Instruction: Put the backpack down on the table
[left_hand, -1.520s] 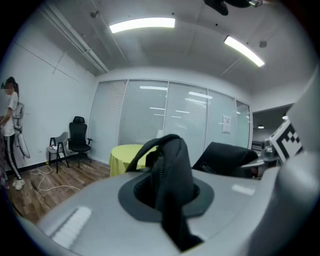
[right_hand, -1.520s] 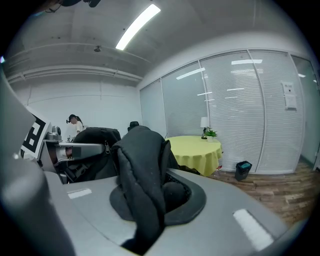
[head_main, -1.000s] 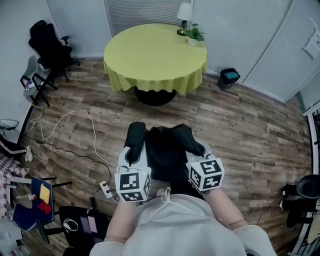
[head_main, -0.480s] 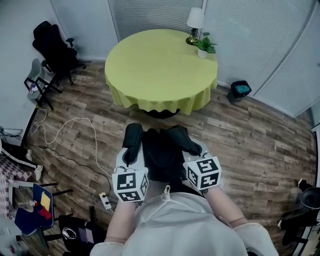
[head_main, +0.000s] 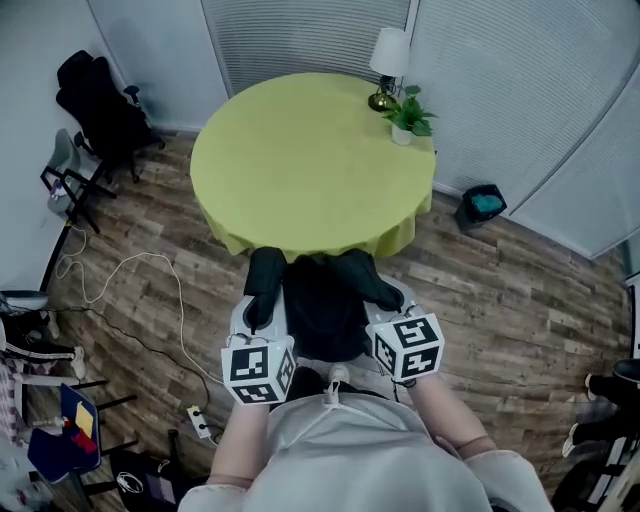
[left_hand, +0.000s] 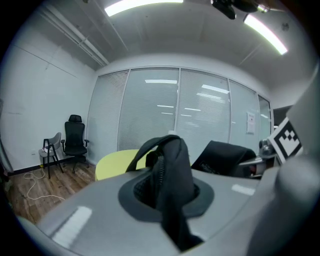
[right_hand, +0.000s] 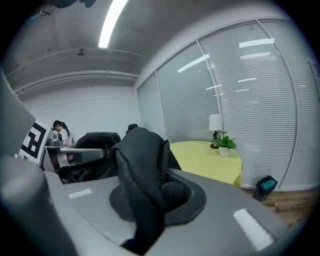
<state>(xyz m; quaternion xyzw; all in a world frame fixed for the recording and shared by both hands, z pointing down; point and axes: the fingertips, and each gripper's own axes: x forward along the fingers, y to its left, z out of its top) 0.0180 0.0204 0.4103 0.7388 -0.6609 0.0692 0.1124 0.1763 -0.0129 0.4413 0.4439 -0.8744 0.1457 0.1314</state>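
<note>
Over the last second the round table (head_main: 305, 160) with its yellow-green cloth has drawn toward the person in the head view. Its near edge, formerly well apart from the backpack (head_main: 322, 310), now lies just beyond the bag's top, with only a thin strip of wooden floor (head_main: 480, 280) showing between. The grip itself is unchanged: the left gripper (head_main: 262, 335) has its jaws clamped on 1 black strap (left_hand: 172, 165), and the right gripper (head_main: 397, 312) is pinched tight on the other strap (right_hand: 137, 170). So the backpack hangs between the 2, in front of the person's body and not yet over the tabletop. I judge the carry nearly done; what remains is bringing the bag over the edge onto bare cloth, clear of the lamp (head_main: 388, 60) and plant (head_main: 410, 115) at the far side. No brand or lettering can be read: each marker cube (head_main: 262, 368) bears only black-and-white squares (codes, not words), and a sheet (left_hand: 248, 122) on the glass wall is too small to read.
</note>
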